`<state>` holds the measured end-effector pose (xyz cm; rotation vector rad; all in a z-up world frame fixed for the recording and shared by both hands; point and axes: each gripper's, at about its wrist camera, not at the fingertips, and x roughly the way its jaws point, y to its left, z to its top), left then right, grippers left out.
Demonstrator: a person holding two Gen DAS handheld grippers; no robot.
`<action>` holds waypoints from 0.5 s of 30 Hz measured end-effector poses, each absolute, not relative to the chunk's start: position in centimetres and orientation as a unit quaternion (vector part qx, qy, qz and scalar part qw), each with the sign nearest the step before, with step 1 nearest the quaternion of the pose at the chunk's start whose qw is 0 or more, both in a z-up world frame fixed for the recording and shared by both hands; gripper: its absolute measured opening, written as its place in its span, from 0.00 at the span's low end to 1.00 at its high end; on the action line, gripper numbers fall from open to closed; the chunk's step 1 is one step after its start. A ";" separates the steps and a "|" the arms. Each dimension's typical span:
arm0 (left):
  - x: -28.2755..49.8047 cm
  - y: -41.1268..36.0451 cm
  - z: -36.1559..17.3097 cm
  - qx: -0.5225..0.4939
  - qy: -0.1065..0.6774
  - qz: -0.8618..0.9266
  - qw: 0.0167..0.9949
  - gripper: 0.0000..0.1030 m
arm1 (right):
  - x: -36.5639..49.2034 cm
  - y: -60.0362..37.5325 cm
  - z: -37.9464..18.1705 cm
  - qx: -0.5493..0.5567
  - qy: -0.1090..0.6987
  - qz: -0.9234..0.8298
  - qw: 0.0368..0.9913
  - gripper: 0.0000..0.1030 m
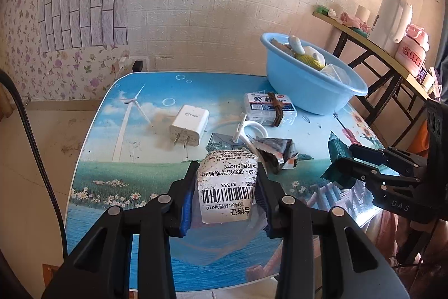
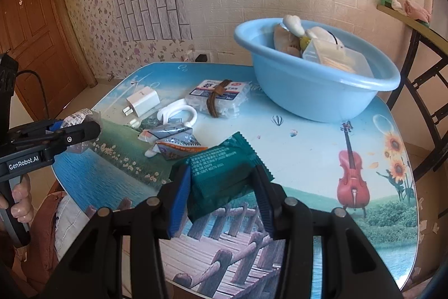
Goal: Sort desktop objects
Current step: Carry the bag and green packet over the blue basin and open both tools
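Observation:
My left gripper point(image 1: 225, 173) is shut on a clear plastic bag with a white barcode label point(image 1: 226, 187), held above the table's near edge; it also shows in the right wrist view point(image 2: 79, 115). My right gripper point(image 2: 221, 175) is shut on a green snack packet point(image 2: 224, 173), also seen in the left wrist view point(image 1: 336, 156). On the table lie a white charger plug point(image 1: 189, 128), a white cable point(image 1: 252, 131), a crumpled silver wrapper point(image 1: 275, 153) and a clear box with a brown band point(image 1: 268, 108). A blue basin point(image 1: 305, 77) holds several items.
The printed table point(image 2: 308, 159) fills both views. A side shelf point(image 1: 372, 46) with a white kettle point(image 1: 392, 18) and pink jar point(image 1: 411, 52) stands at the right. A brick-pattern wall is behind, and a wooden door point(image 2: 30, 38) is at the left.

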<state>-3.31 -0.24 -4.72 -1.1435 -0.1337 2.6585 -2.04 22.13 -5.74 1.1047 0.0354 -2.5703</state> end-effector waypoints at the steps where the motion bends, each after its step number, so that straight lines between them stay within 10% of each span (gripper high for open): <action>1: -3.3 0.0 -4.3 -0.389 -0.046 0.911 0.124 0.35 | -1.9 22.3 -5.4 0.385 0.010 -0.907 0.171 0.43; 15: -5.6 5.1 0.6 -0.363 -0.040 0.914 0.178 0.35 | -1.9 26.8 -0.1 0.322 -0.026 -0.936 0.140 0.43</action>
